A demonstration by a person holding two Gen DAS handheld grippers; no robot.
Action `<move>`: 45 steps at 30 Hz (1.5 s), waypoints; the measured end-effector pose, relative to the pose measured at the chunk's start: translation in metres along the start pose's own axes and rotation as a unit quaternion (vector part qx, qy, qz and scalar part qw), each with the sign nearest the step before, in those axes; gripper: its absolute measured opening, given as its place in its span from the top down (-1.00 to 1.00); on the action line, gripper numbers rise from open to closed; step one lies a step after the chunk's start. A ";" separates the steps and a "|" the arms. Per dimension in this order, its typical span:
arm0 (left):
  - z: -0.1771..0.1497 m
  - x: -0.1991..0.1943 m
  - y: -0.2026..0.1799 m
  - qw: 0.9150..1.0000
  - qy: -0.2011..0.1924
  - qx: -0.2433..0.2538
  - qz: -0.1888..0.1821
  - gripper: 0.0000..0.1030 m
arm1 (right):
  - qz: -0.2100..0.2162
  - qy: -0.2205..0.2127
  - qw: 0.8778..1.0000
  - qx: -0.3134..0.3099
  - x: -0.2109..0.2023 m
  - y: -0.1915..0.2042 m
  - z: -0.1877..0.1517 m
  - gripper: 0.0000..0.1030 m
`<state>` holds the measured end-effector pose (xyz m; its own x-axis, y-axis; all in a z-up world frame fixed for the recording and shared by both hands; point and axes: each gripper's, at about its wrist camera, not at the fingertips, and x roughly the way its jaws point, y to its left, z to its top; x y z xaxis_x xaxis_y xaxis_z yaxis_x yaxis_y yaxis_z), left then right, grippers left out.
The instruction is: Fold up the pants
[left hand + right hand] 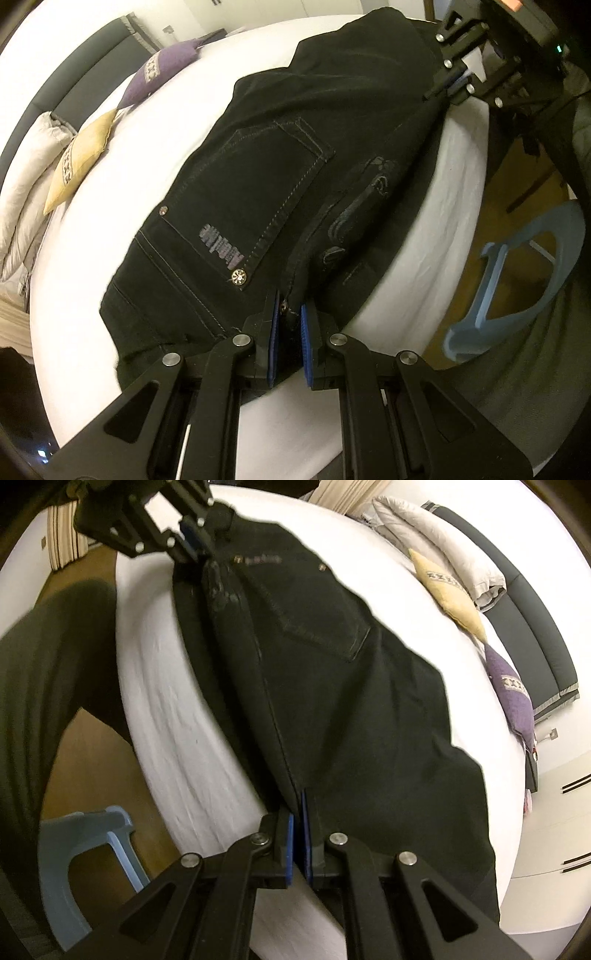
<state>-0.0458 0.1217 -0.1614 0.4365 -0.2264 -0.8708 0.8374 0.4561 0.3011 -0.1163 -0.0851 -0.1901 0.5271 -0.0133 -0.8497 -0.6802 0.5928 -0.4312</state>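
Pinching the black jeans (pixel 295 166) at waistband and leg with my left claw (pixel 290 325) and right claw (pixel 298 834), I have them halved lengthwise along the bed's (pixel 92 350) near edge, crosswise folds remaining.

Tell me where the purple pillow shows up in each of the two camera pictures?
Left wrist view: purple pillow lies upper left, on the white bed, beyond the black pants.
Right wrist view: purple pillow lies at the right edge, mid-height.
Shared landmark: the yellow pillow lies beside it in both.
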 end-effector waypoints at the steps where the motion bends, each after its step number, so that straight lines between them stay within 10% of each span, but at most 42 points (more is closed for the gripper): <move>1: -0.002 0.002 -0.001 1.000 -0.003 -0.004 0.003 0.77 | -0.004 -0.001 1.000 -0.003 0.002 -0.003 0.000 0.90; 8: -0.016 -0.004 0.006 1.000 0.008 -0.029 -0.002 0.52 | -0.016 -0.014 1.000 0.010 -0.001 -0.004 -0.002 0.79; 12: -0.024 -0.032 0.002 0.999 0.020 -0.040 -0.020 -0.22 | 0.021 -0.026 0.997 0.068 -0.014 -0.020 -0.005 0.69; 20: 0.013 -0.065 0.034 0.974 -0.105 -0.194 -0.053 -0.22 | 0.080 -0.104 0.973 0.192 -0.044 -0.059 0.011 0.66; 22: 0.030 -0.045 0.031 0.966 -0.119 -0.220 -0.061 -0.22 | 0.096 -0.123 0.964 0.216 -0.035 -0.065 0.014 0.30; 28: 0.046 0.041 0.016 0.967 -0.032 -0.247 -0.054 -0.25 | 0.151 -0.042 0.929 0.334 0.021 -0.083 -0.034 0.07; 31: 0.050 0.043 0.024 0.960 -0.030 -0.272 -0.059 -0.25 | 0.171 -0.079 0.898 0.398 -0.008 -0.097 -0.083 0.08; 34: 0.063 0.046 0.024 0.963 -0.009 -0.265 -0.043 -0.25 | 0.163 -0.138 0.833 0.511 -0.035 -0.133 -0.153 0.07; 37: 0.077 0.052 0.023 0.961 0.015 -0.274 -0.031 -0.29 | 0.138 -0.161 0.710 0.672 -0.034 -0.182 -0.249 0.06; 40: 0.081 0.061 0.011 0.956 0.030 -0.292 -0.020 -0.37 | 0.134 -0.184 0.622 0.749 -0.028 -0.208 -0.303 0.04; 45: 0.099 0.074 0.009 0.949 0.043 -0.313 0.000 -0.47 | 0.161 -0.179 0.552 0.798 0.006 -0.232 -0.324 0.04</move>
<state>0.0267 0.0245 -0.1844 0.3854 -0.1687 -0.9072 0.4667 0.8837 0.0340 -0.1203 -0.4834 -0.1935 0.7708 0.2909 -0.5668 0.3974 0.4758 0.7846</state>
